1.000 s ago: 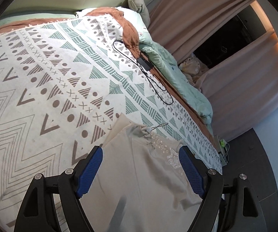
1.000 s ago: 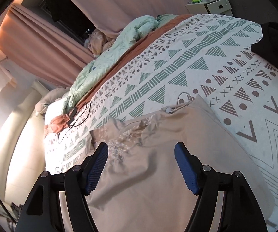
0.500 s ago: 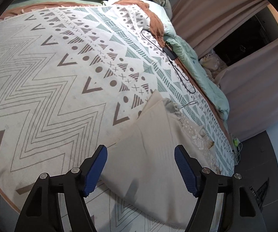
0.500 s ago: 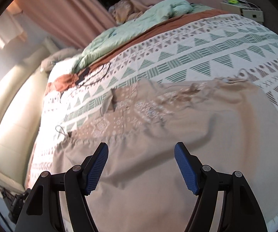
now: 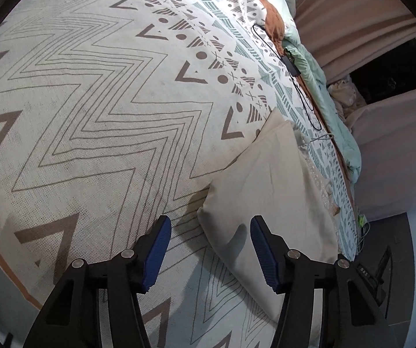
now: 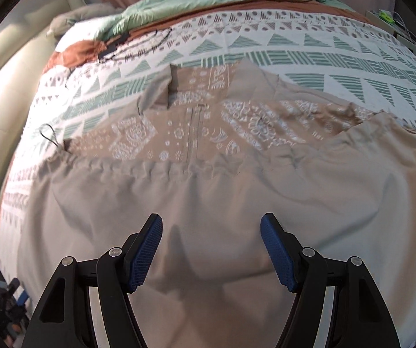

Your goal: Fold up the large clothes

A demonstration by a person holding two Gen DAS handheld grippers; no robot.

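My left gripper (image 5: 208, 250) hangs wide open and empty, the beige dress's (image 5: 268, 185) near corner between its jaws, long edge running away right. My right gripper (image 6: 211, 250), equally open and empty, looks along the dress (image 6: 208, 191) toward its embroidered bodice (image 6: 196, 127), probably just above the cloth.

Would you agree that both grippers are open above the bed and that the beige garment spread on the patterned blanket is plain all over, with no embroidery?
Not quite: the beige garment is not plain all over. The right wrist view shows white embroidery across its upper part, around a short zip. The rest holds: the left gripper and right gripper are both open, and the garment lies spread on the patterned blanket.
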